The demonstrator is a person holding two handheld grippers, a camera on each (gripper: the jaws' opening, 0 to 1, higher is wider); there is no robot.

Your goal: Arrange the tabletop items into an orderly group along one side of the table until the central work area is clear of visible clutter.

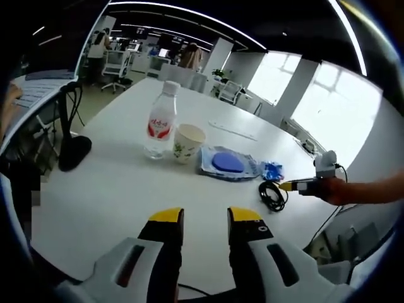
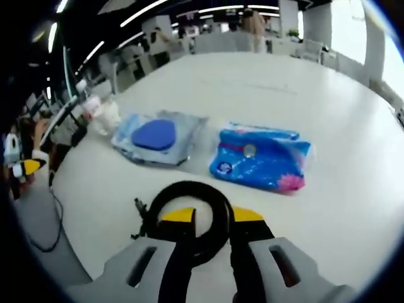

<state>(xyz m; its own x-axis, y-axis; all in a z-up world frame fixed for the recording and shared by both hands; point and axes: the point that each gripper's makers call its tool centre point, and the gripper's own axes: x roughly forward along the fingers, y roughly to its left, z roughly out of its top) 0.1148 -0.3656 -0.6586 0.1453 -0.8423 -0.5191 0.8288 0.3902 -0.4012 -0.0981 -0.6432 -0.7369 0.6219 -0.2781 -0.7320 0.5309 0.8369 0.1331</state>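
Jaws of both grippers gape, right gripper [image 2: 211, 216] straddling glossy black coiled cable [image 2: 189, 214].

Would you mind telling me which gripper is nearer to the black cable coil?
The right gripper: its jaws straddle the cable coil, open. The left gripper hovers over bare table, well back from the coil, also open.

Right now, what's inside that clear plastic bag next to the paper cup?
Inside the clear plastic bag lies a flat blue rounded piece, visible through the film. What it is, and anything beneath it, cannot be told.
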